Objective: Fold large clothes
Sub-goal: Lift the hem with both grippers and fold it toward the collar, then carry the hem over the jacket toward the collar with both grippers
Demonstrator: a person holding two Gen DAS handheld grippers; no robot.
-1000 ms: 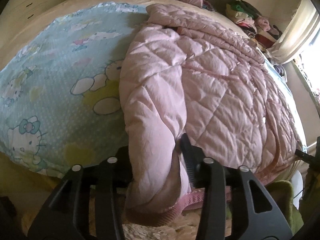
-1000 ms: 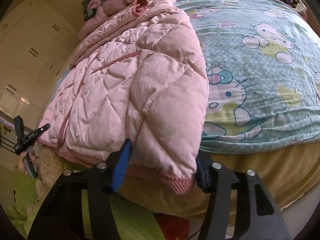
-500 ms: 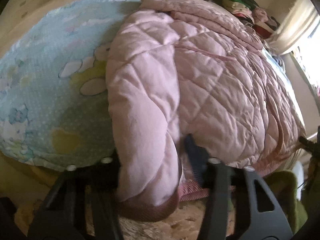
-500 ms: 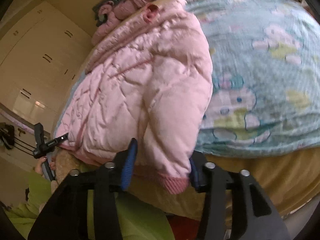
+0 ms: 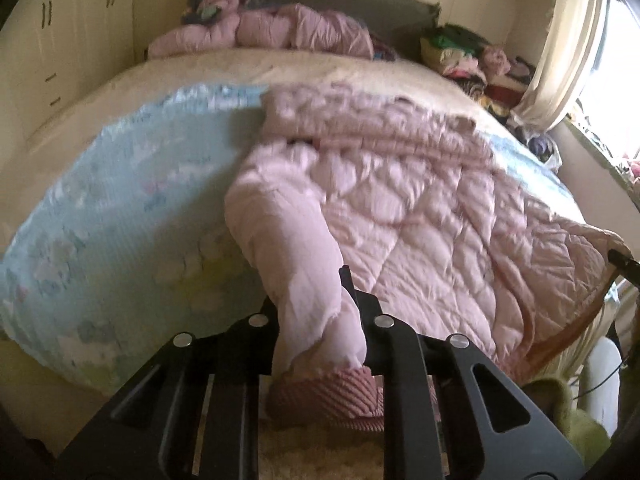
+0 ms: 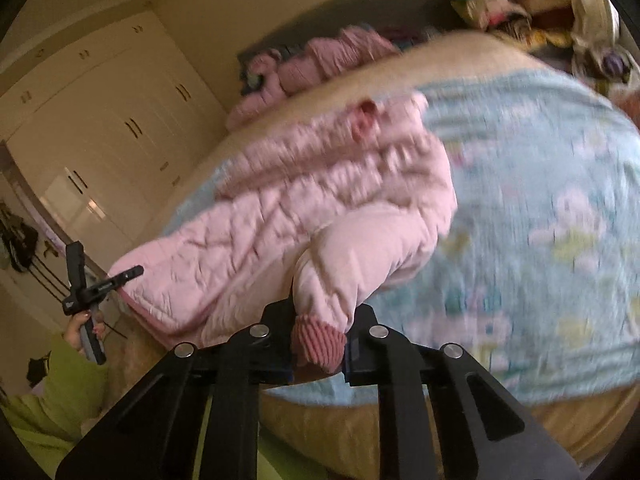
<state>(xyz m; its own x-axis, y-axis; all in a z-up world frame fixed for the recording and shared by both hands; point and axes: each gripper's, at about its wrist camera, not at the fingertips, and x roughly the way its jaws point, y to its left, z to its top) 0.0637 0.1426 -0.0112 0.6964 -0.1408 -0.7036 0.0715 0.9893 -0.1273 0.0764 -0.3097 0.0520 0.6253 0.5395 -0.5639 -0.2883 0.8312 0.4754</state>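
While each sleeve is pinched near its ribbed cuff, the pink quilted coat (image 5: 420, 216) lies spread on the bed (image 5: 280, 68), its hem hanging over the near edge. The left gripper (image 5: 316, 320) has just been closing and now clamps the left sleeve (image 5: 304, 280), the fingers (image 5: 352, 292) pressing the fabric on both sides, the ribbed cuff (image 5: 324, 396) dangling below them. The right gripper (image 6: 318, 340) has likewise just been closing, and it grips the right sleeve (image 6: 332, 276) just above its ribbed cuff (image 6: 318, 346). Beyond the hem, in the right wrist view, the other hand (image 6: 86, 326) in a green sleeve holds its tool off the coat's far corner. Beside the coat, on both sides, a blue cartoon blanket (image 5: 120, 220) lies flat and uncovered, reaching the bed's near edge. Further back the bare mattress strip runs to a second pink garment (image 5: 280, 32) heaped against the headboard. White wardrobe doors (image 6: 100, 152) stand alongside the bed, and piled clothes (image 5: 472, 60) sit by the curtain.
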